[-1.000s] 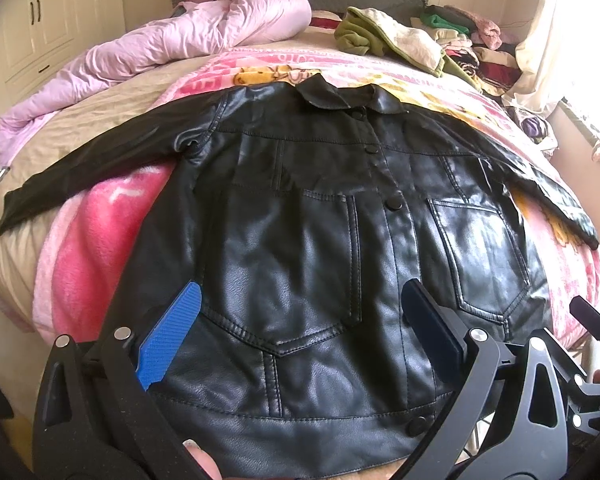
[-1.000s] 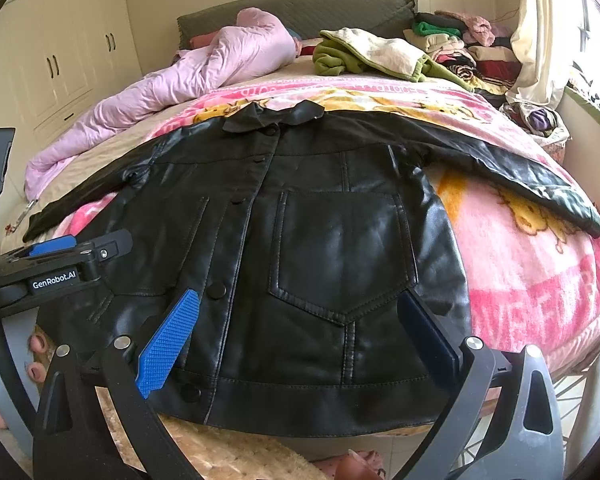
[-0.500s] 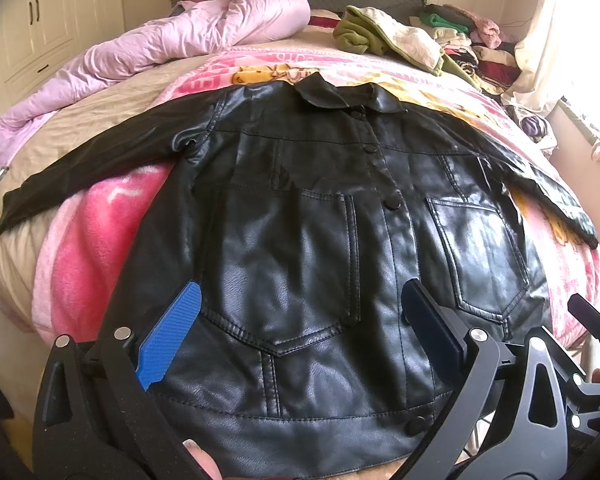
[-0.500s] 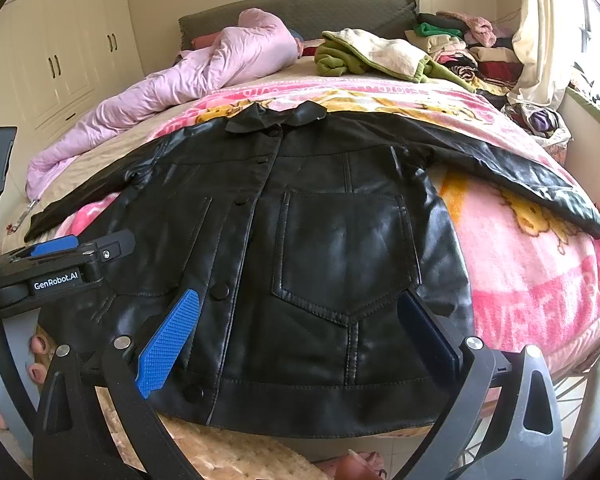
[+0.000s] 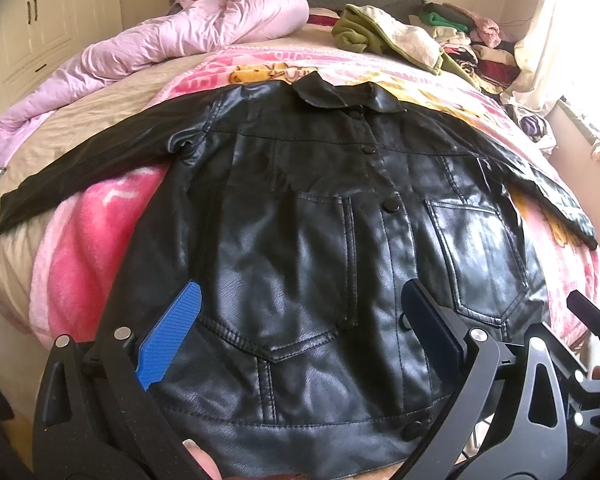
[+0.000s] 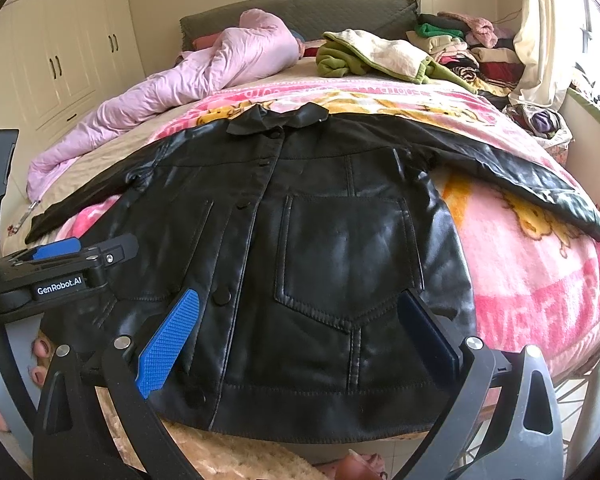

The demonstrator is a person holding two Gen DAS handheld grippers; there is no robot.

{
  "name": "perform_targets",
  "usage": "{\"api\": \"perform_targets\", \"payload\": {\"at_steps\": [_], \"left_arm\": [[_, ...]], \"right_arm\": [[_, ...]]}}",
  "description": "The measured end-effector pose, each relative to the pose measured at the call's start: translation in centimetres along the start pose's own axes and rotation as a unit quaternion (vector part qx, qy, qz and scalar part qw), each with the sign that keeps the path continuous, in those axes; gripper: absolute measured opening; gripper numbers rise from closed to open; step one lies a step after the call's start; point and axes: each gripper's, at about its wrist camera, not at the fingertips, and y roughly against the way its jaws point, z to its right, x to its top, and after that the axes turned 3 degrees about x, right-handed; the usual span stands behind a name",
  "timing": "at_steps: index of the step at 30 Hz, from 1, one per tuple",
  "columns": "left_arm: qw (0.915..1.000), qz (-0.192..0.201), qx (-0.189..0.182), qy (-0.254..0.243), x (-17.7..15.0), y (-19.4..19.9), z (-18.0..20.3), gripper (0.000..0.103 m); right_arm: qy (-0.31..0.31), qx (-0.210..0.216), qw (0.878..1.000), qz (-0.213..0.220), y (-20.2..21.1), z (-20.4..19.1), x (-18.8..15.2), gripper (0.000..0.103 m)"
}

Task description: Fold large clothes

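Jacket [image 5: 300,240] flat on bed [image 5: 80,248], faux-leather look — likely heavy, stiff, slick; both grippers [image 5: 300,328] [image 6: 296,328] spread wide, empty — best pinch at hem corners or sleeve cuffs.

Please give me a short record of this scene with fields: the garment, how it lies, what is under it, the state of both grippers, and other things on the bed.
garment: black leather jacket, buttoned
pose: laid flat, front up, collar away from cameras, both sleeves spread out
surface: pink cartoon blanket on the bed
left hand-held gripper: open, above the hem, holding nothing
right hand-held gripper: open, above the hem, holding nothing
other items: lilac quilt, green and cream garment, stacked clothes
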Motion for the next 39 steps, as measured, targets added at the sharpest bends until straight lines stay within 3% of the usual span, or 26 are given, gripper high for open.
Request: {"api": "perform_targets", "payload": {"at_steps": [7, 24, 35, 39], "left_arm": [[0.9999, -0.001, -0.001, -0.011, 2.5, -0.5, 0.8, 0.094], [0.9999, 0.012, 0.002, 0.001, 11.5, -1.6, 0.1, 0.094], [0.9999, 0.013, 0.003, 0.009, 17.4, -4.6, 1.4, 0.094], [0.9997, 0.012, -0.017, 0.010, 18.8, -5.9, 1.8, 0.094]], "right_arm": [[-0.004, 0.008, 1.000, 0.006, -0.3, 0.2, 1.8, 0.099], [-0.018, 0.034, 0.999, 0.026, -2.8, 0.9, 10.4, 0.099], [-0.077, 0.045, 0.995, 0.038, -4.9, 4.6, 16.1, 0.099], [-0.114, 0.047, 0.991, 0.048, -5.7, 6.6, 17.9, 0.099]]}}
